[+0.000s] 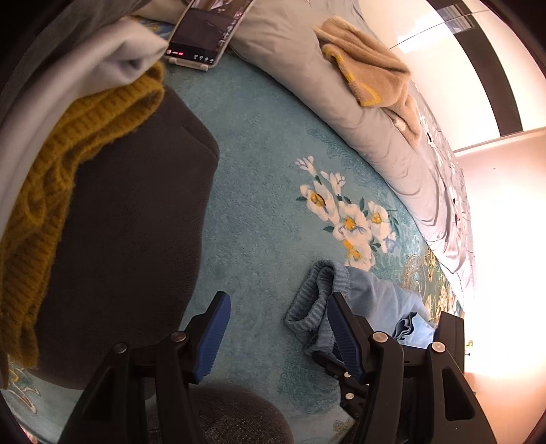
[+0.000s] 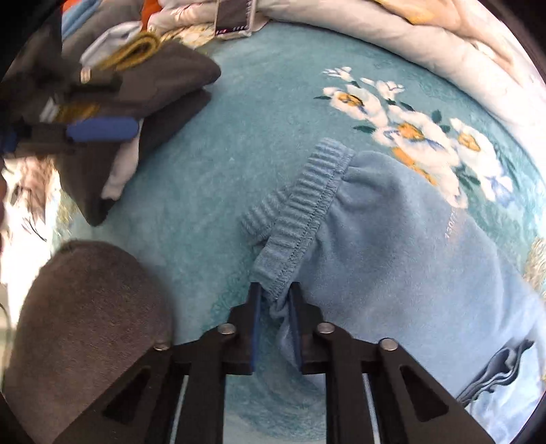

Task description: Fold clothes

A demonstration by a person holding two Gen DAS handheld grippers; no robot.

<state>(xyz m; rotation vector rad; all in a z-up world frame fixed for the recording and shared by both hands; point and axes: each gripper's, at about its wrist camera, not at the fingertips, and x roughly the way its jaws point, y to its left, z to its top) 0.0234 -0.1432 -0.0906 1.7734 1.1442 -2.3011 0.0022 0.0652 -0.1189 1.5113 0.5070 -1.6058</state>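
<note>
A light blue fleece garment with a ribbed cuff lies on the teal floral blanket. My right gripper is shut on the garment's edge just below the cuff. The garment also shows in the left wrist view, its cuff beside my left gripper's right finger. My left gripper is open and empty above the blanket; it also shows in the right wrist view, blurred, over the clothes pile.
A pile of clothes lies at the left: a dark grey garment, a mustard knit, a white one. A phone stands at the back. A grey duvet carries a tan towel. A brown rounded shape sits near.
</note>
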